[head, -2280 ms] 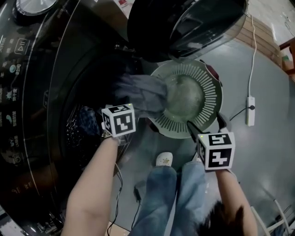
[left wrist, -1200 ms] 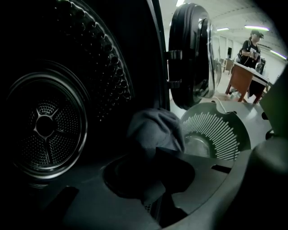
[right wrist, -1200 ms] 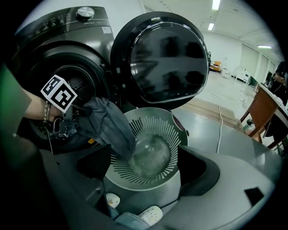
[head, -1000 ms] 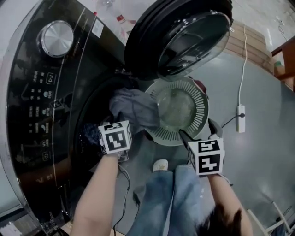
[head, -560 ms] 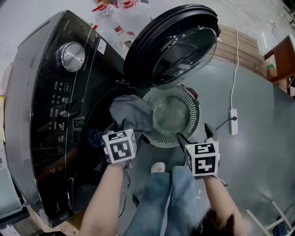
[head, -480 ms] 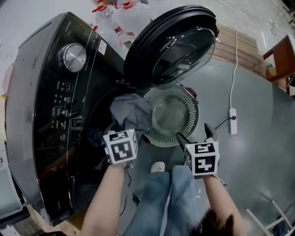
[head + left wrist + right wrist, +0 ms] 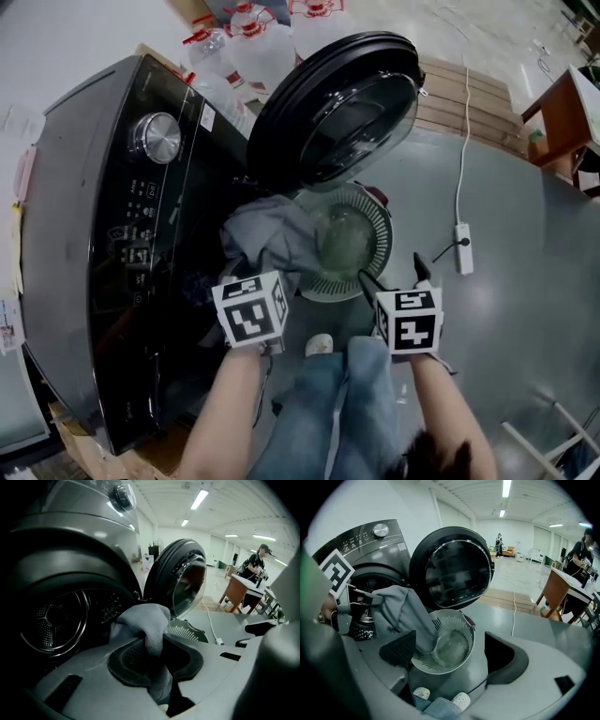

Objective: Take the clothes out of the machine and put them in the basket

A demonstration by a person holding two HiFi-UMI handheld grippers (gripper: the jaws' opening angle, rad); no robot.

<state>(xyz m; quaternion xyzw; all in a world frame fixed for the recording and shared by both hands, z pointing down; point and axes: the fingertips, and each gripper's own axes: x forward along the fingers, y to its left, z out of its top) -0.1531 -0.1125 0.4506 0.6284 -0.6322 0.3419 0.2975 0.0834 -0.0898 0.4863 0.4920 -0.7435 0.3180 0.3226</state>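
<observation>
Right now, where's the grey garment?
Head view, centre-left: the grey garment is pinched in the left hand-held gripper, between the washing machine opening and the white basket, its lower end draped over the basket's left rim.

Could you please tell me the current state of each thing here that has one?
washing machine door: open.
grey garment: hanging from the left gripper, lower end in the basket.
basket: upright on the floor.
left gripper: shut on the grey garment.
right gripper: open, empty.
</observation>
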